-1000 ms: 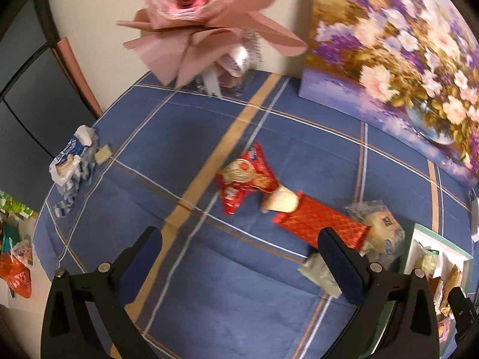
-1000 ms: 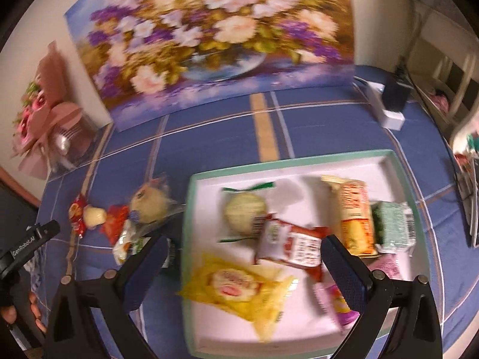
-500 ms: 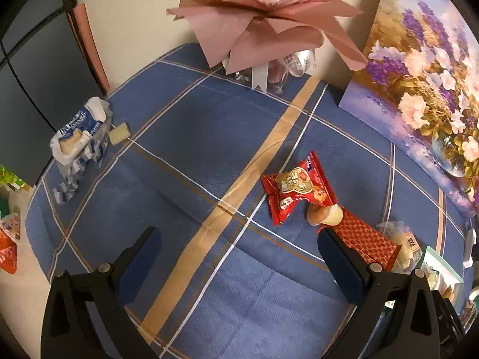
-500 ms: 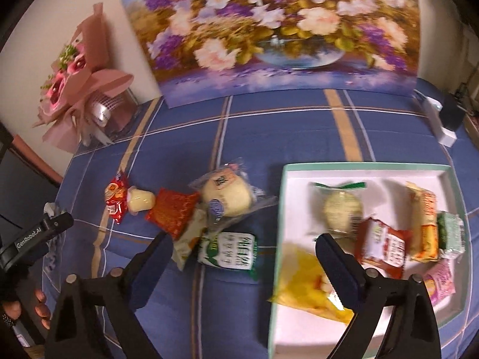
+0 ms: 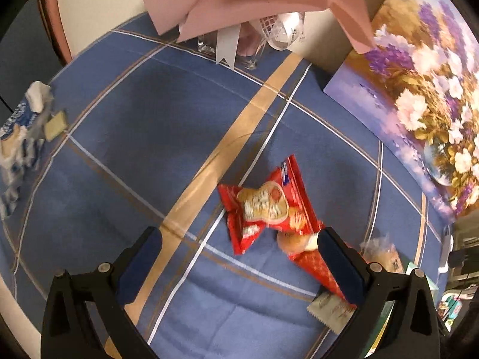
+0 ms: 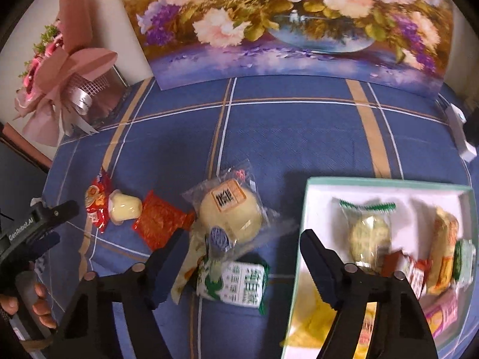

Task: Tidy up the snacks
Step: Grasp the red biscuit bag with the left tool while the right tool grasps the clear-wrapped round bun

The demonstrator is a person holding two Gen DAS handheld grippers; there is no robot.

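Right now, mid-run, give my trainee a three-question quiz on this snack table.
1. True or false: the right gripper is clamped on a snack.
2. Which snack lies nearest between the right gripper's fingers? A) green-and-white packet B) red peanut packet C) yellow packet
3. Fill in: the round green-wrapped cake lies inside the white ____.

Key: 1 false, its jaws have just been closing but press on nothing; 2 A; 3 tray.
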